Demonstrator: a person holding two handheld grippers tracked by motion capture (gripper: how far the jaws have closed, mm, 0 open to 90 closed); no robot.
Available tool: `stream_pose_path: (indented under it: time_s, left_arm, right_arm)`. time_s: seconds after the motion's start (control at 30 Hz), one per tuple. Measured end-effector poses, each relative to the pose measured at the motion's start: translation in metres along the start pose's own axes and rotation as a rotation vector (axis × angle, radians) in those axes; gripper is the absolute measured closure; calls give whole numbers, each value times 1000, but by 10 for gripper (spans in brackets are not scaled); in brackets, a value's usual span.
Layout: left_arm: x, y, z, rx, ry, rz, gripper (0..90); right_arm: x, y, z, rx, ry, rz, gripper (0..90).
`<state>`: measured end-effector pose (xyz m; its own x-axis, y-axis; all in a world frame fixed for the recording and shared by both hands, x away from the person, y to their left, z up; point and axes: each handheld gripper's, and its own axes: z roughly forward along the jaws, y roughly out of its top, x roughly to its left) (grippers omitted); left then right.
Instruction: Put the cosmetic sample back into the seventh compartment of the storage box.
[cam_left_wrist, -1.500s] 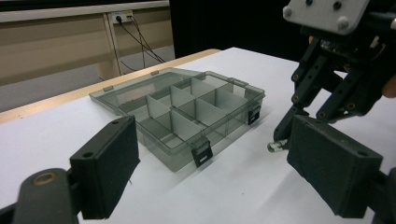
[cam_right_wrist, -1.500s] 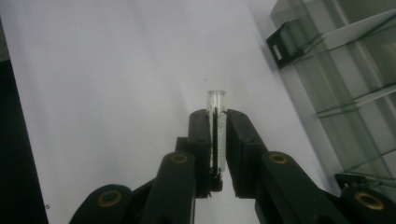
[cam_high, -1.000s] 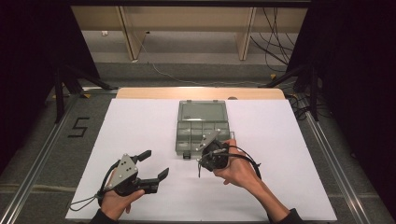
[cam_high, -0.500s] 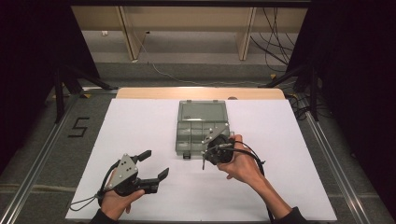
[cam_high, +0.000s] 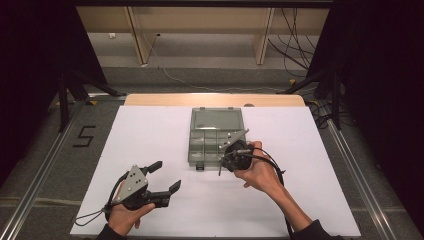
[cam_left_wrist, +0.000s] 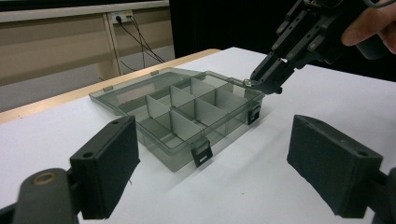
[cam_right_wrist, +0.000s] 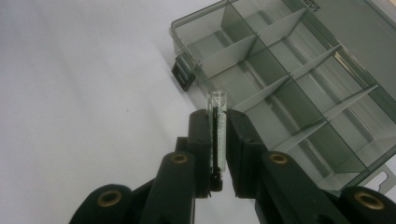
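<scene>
A smoky clear compartment box (cam_high: 215, 142) lies open mid-table, its lid (cam_high: 217, 120) folded flat behind it and its compartments (cam_right_wrist: 289, 88) bare. My right gripper (cam_high: 229, 151) hovers at the box's front right corner, shut on a small clear tube (cam_right_wrist: 218, 107) that stands up between its pads with a dark line inside. The left gripper view shows that right gripper (cam_left_wrist: 262, 83) tilted down over the corner, the tube's end (cam_left_wrist: 248, 82) poking out. My left gripper (cam_high: 166, 176) rests open near the front left, jaws wide apart and nothing between them (cam_left_wrist: 217, 158).
White sheet covers the table (cam_high: 150, 135), with a wooden edge (cam_high: 165, 99) at the back. Two black latches (cam_left_wrist: 202, 153) hang on the box's front wall. Metal rails (cam_high: 45, 170) run along both sides, and cables (cam_high: 295, 30) lie on the floor beyond.
My right gripper with the tube has edged slightly up toward the box's front right corner. The left gripper has stayed put.
</scene>
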<state>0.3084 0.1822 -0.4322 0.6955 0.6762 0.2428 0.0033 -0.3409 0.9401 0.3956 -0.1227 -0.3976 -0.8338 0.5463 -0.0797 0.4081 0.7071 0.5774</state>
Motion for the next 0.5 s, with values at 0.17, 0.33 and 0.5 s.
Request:
stream_pose_path:
  time_s: [0.17, 0.33, 0.5]
  left_arm:
    - [0, 0, 0, 1, 0, -1, 157]
    - [0, 0, 0, 2, 0, 1, 157]
    - [0, 0, 0, 0, 0, 0, 157]
  right_arm:
    - [-7, -1, 3, 2, -13, 23, 809]
    - [-12, 0, 5, -11, -18, 44, 810]
    - [-20, 0, 8, -18, -32, 58, 810]
